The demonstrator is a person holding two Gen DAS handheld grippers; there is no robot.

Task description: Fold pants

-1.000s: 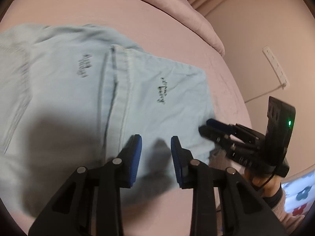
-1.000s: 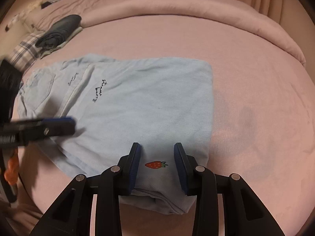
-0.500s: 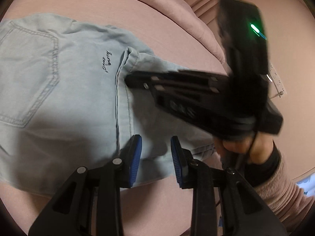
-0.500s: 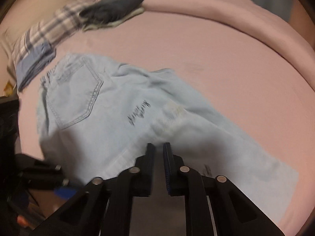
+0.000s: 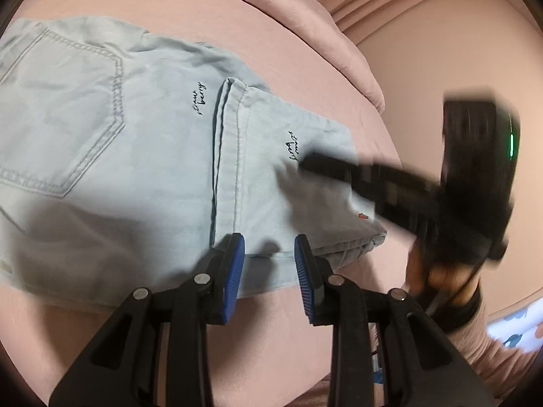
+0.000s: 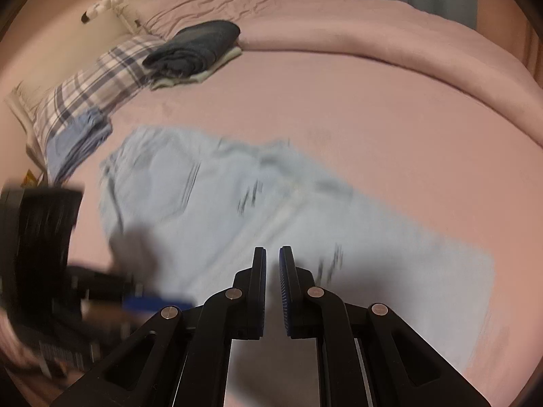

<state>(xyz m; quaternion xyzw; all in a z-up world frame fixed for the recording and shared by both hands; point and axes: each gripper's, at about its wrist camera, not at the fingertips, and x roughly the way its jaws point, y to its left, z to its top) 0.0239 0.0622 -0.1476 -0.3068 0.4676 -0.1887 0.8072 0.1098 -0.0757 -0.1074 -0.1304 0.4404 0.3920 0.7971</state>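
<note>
Light blue jeans (image 5: 152,169) lie folded on the pink bed, back pocket at the left, folded leg end with a small red strawberry at the right. My left gripper (image 5: 269,264) is open and empty, just above the near edge of the jeans. My right gripper (image 6: 272,278) is nearly closed with a narrow gap and holds nothing; it hovers over the jeans (image 6: 271,203). It shows blurred in the left wrist view (image 5: 390,183), over the right end of the fold. The left gripper shows blurred in the right wrist view (image 6: 129,295).
The pink bed (image 6: 339,101) has a rolled duvet (image 6: 373,23) at the back. A dark folded garment stack (image 6: 193,51) and a plaid pillow (image 6: 88,84) lie at the far left. A pink wall (image 5: 441,51) is to the right.
The right gripper went from open at the strawberry end to nearly closed, swept across the jeans, and now draws back toward the right end. The left gripper stayed open near the front edge.
</note>
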